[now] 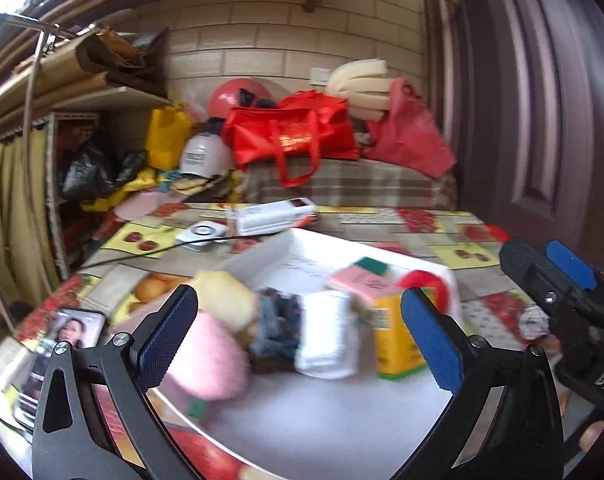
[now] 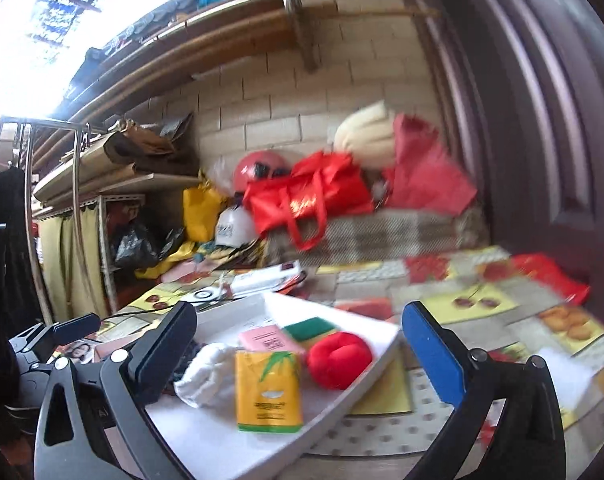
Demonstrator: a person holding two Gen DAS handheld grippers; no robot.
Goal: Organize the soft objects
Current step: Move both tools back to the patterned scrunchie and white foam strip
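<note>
Tray: I see the white tray [image 1: 286, 248] on the fruit-print tablecloth [image 1: 461, 256], soft items inside.
Contents: pink plush [image 1: 210, 360], blue-grey cloth [image 1: 276, 328], white rolled cloth [image 1: 329, 332], yellow tissue pack [image 2: 268, 392], pink-and-green sponges [image 2: 286, 336], red plush [image 2: 337, 360].
Left gripper [image 1: 298, 340]: fingers wide apart, nothing between the pads.
Right gripper [image 2: 298, 356]: fingers wide apart, gripping nothing, over the tray's right side.

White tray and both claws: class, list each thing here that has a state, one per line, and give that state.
White tray: on the table, loaded with soft items.
Left claw: open, empty.
Right claw: open, empty.
Yellow packet: lying flat in the tray.
White cloth: rolled up, in the tray.
Red plush: in the tray near its right rim.
Phone: screen lit.
</note>
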